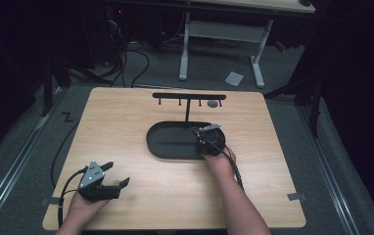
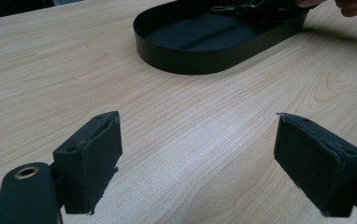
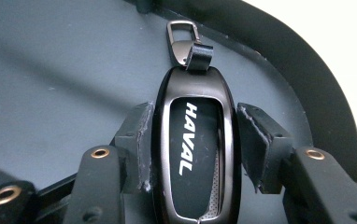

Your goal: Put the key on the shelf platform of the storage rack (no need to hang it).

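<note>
Right gripper view: claw (image 3: 193, 144) clamps key fob (image 3: 195, 149)

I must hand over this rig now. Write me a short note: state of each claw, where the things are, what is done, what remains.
Right claw: shut on the car key, both pads on its sides, low over the right end of the black oval tray.
Left claw: open, holding nothing, near the table's front left corner.
Hook rack: rises behind the tray.
Done: key gripped.
Left: probably set the key down or hang it; the pictures cannot tell which.
</note>
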Available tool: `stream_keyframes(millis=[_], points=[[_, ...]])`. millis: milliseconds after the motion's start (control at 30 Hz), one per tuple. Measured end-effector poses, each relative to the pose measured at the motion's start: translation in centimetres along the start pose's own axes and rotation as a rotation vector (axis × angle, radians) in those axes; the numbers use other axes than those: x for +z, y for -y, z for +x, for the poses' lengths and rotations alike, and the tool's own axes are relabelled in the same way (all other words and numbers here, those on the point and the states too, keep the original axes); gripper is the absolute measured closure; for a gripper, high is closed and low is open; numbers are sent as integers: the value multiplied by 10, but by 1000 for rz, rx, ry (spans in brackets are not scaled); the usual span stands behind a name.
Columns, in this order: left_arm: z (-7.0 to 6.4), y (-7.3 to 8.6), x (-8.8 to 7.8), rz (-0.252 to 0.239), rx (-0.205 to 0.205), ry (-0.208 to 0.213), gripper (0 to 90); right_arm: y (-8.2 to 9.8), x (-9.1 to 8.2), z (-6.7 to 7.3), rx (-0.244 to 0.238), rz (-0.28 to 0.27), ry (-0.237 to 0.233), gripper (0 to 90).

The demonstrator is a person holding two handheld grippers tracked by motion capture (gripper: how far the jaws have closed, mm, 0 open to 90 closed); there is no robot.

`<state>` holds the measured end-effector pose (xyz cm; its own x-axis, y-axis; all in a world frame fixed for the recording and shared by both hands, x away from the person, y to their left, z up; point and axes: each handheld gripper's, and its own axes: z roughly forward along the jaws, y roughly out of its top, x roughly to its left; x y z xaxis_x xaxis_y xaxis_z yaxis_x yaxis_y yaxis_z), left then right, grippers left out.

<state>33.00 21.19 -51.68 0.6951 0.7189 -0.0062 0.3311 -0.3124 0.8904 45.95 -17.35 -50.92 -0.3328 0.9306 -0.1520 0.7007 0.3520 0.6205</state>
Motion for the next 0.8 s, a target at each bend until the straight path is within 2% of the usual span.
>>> stream_keyframes(millis=[367, 467, 500, 633, 800], points=[[0, 0, -1, -2, -3, -1, 160, -1, 4, -2, 29, 26, 4, 470], [-1, 0, -1, -2, 0, 0, 161, -1, -2, -3, 19, 4, 8, 415], [-1, 0, -1, -5, -1, -1, 161, -2, -7, -4, 30, -7, 8, 393], [-1, 0, 0, -2, 3, 0, 161, -3, -14, -5, 26, -28, 0, 365], [-1, 0, 2, 7, 8, 4, 161, 1, -29, -4, 23, -83, -43, 325]])
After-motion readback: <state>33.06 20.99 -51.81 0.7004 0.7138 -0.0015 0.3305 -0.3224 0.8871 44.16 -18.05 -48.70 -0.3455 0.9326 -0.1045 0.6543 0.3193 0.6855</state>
